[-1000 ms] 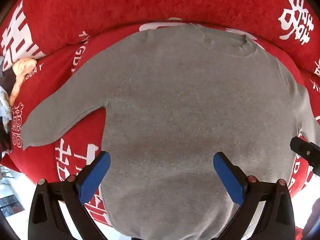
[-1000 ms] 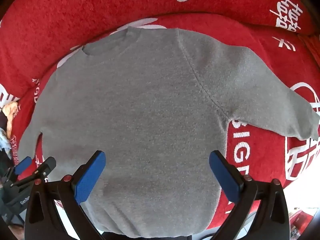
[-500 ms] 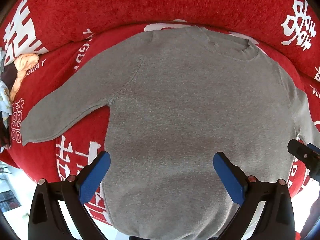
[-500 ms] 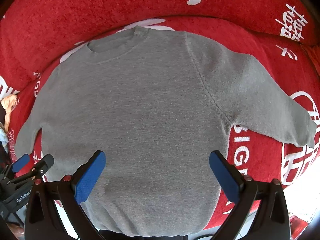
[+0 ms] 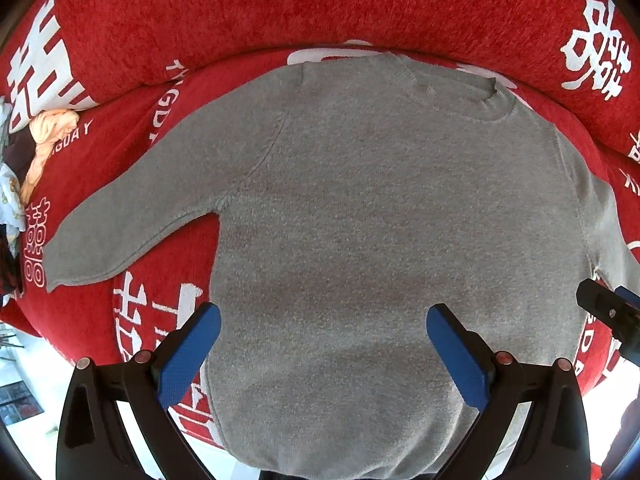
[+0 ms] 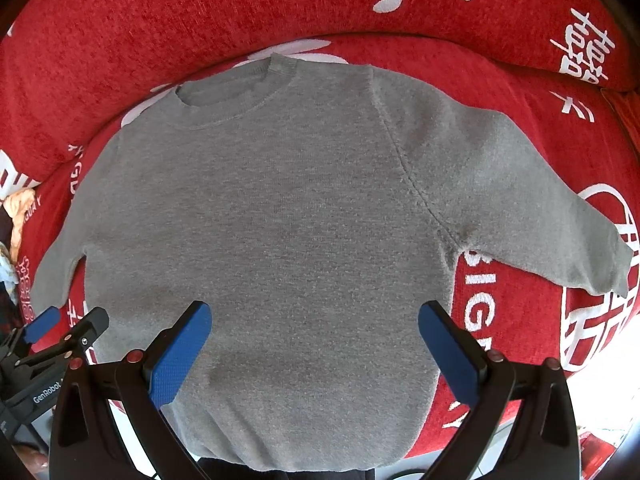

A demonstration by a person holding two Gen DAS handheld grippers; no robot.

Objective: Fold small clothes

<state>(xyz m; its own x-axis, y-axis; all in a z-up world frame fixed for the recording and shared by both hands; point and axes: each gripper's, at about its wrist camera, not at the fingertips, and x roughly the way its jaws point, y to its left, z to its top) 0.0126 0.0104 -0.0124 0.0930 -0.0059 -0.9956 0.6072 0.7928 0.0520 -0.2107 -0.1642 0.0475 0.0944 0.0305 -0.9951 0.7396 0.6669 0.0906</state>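
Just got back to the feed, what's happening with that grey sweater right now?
The grey sweater lies spread flat, front up, on the red printed cover, both sleeves out to the sides and the collar at the far end. No fold has been made yet. The left gripper and the right gripper are both open and poised above the lower body of the sweater, gripping nothing. A small pile of other clothes sits off at the left edge of the cover.
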